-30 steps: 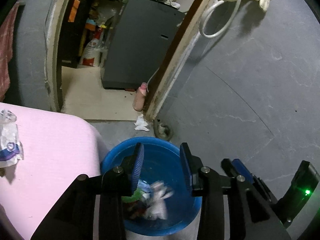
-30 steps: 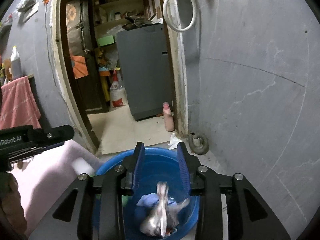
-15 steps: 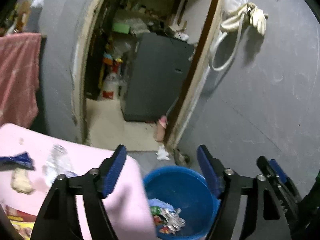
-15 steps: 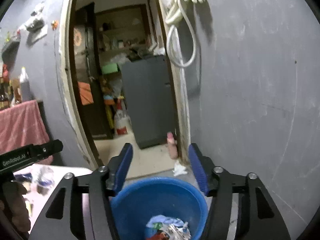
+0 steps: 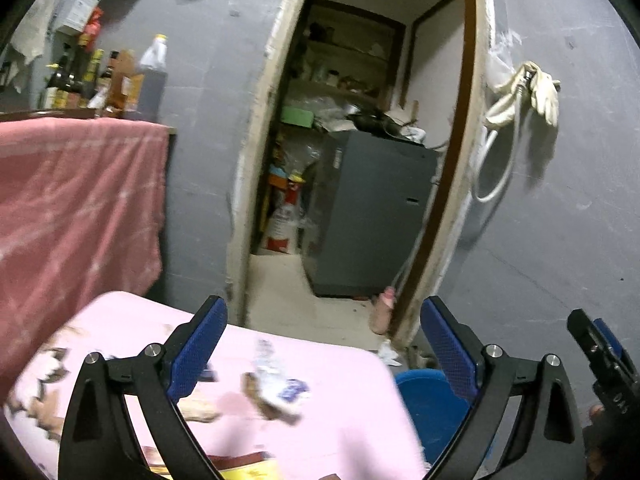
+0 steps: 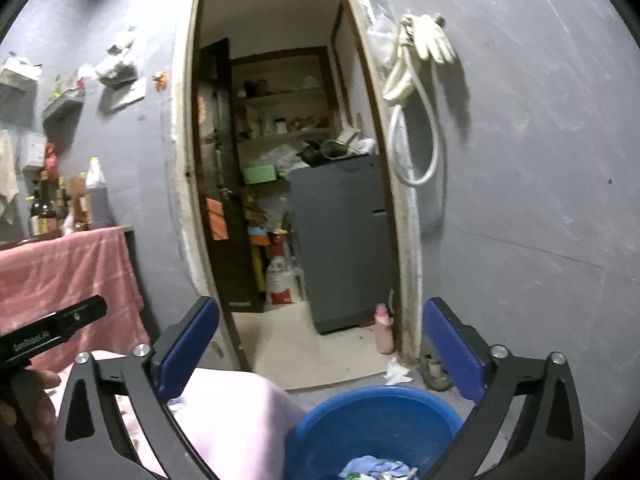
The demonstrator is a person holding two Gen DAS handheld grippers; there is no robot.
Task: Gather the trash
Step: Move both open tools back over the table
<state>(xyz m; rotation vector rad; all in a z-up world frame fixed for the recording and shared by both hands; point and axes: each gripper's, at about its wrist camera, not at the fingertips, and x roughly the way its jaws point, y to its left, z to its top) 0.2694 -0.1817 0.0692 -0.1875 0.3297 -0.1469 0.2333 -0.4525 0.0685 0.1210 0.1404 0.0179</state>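
Your left gripper [image 5: 324, 344] is spread wide with nothing between its blue pads [image 5: 196, 350], hanging over the pink-covered table [image 5: 340, 420]. Just beyond its fingers, blurred scraps of trash [image 5: 276, 390] lie scattered on the pink cloth: a crumpled clear wrapper with a blue patch, and pale crumbly bits further left. Your right gripper [image 6: 320, 348] is equally wide apart and empty, held above the blue basin [image 6: 376, 420], which sits on the floor just right of the table's corner. Inside the basin, at its near edge, you can see a heap of collected trash [image 6: 376, 468], bluish and crumpled. Past the basin, a white tissue [image 6: 397, 372] lies on the floor by the door frame, with a pink bottle [image 6: 383, 330] standing just beyond it. Further back, through the doorway, stands a grey cabinet [image 6: 340, 240]. Far left, a red cloth [image 5: 76, 208] hangs from a shelf of bottles [image 5: 100, 76].
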